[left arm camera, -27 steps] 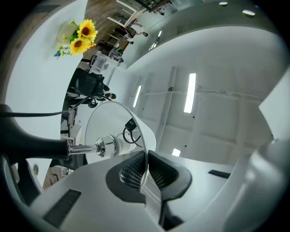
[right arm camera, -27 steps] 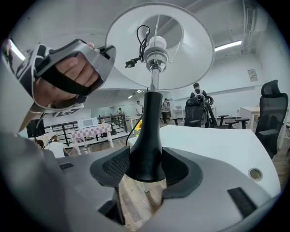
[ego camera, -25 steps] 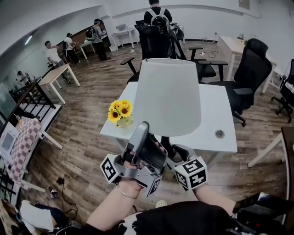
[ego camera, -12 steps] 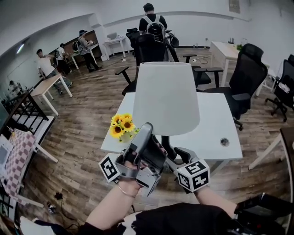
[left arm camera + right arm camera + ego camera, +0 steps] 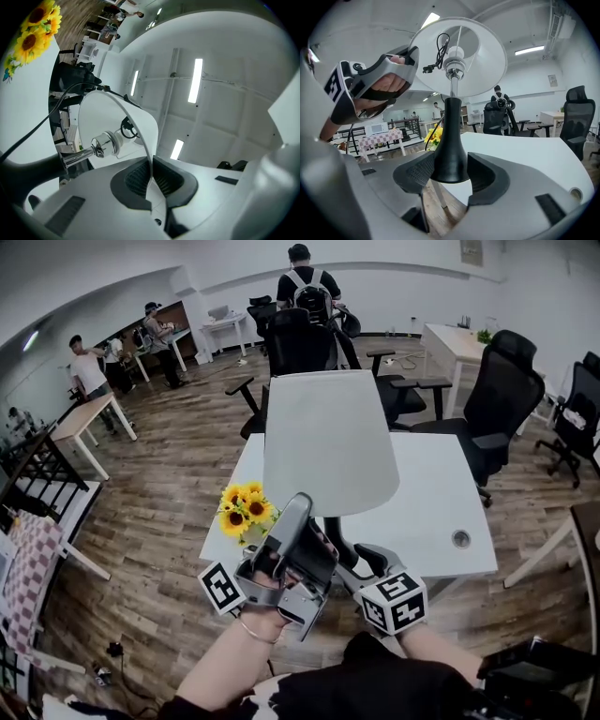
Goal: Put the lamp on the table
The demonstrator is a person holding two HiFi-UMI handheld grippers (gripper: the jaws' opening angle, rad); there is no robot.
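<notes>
The lamp has a white shade [image 5: 328,442] on a chrome stem, and a black base [image 5: 343,546]. It hangs upright over the near edge of the white table [image 5: 427,488]. My left gripper [image 5: 300,506] reaches up to the shade's lower rim. In the left gripper view its jaws [image 5: 151,180] are closing on the thin rim [image 5: 140,121], and the pads press it from both sides. My right gripper [image 5: 356,555] is shut on the black base [image 5: 450,150], whose flared foot fills the space between the pads [image 5: 421,174]. A cord dangles inside the shade [image 5: 459,56].
A small bunch of sunflowers [image 5: 244,507] stands at the table's near left corner, beside the lamp. A cable hole [image 5: 460,539] sits near the front right. Black office chairs [image 5: 502,395] ring the far side, and people stand at desks further back.
The lamp stays held by both grippers, and its shade has drifted slightly left. The table and room have shifted in the view as the head moved.
</notes>
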